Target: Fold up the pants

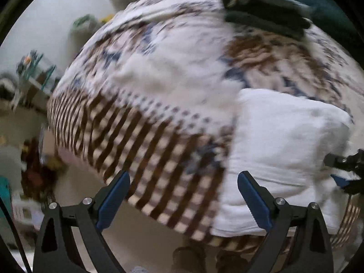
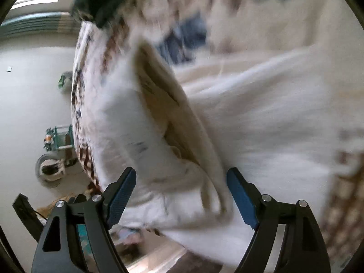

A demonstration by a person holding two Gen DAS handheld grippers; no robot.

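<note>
The white pants (image 1: 282,150) lie folded in a thick block on a bed with a patterned blanket (image 1: 159,72), at the right of the left wrist view. My left gripper (image 1: 183,177) is open and empty, above the bed's near edge, just left of the pants. The right gripper shows at that view's right edge (image 1: 348,170). In the right wrist view the pants (image 2: 261,125) fill the middle and right, with a raised fold or waistband opening (image 2: 163,104). My right gripper (image 2: 181,175) is open, its fingers either side of the near edge of the cloth. Both views are motion-blurred.
Dark folded clothes (image 1: 266,11) lie at the far side of the bed. The blanket's brown checked border (image 1: 136,141) hangs over the edge. Shelves and clutter (image 1: 31,72) stand by the wall at left. A round fan-like object (image 2: 49,170) sits on the floor.
</note>
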